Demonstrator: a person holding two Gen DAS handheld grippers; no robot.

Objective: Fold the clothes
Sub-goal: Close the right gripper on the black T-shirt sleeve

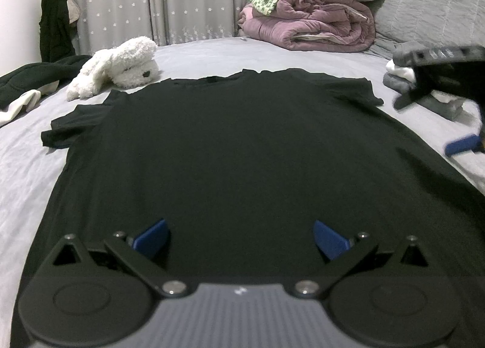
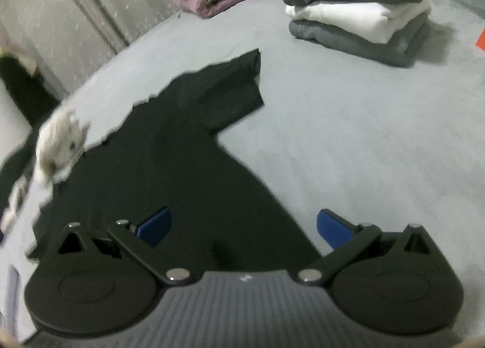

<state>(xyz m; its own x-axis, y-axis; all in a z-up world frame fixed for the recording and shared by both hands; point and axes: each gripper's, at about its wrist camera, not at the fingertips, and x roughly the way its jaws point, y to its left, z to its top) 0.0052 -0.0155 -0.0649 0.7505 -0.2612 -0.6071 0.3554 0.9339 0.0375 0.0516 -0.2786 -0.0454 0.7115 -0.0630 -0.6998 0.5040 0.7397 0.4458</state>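
T-shirt (image 1: 236, 148): one black one lay spread flat on the grey bed (image 1: 27, 148), collar at the far end, hem nearest you, both short sleeves out to the sides. You held the left gripper (image 1: 241, 240) over the near hem with its blue fingers wide apart and nothing between them. Your right gripper (image 2: 244, 228) hovered over the shirt's right edge, also spread wide and empty, the right sleeve (image 2: 233, 96) lying ahead of it.

With the shirt lying flat and unfolded like that, a lengthwise fold looked like the step in hand. To do it well, you needed to pinch only the shirt's cloth, not the bedsheet under it, take sleeve and hem on the same side together, and carry both across level so the edge landed straight.

Counted: one shirt laid out; one stack of folded clothes (image 2: 360, 11) to the far right, three pieces in it, grey, white, grey; one white plush toy (image 1: 121, 67) at the far left; one rolled purple quilt (image 1: 312, 21) at the far end; one dark garment (image 1: 33, 75) heaped at the left.
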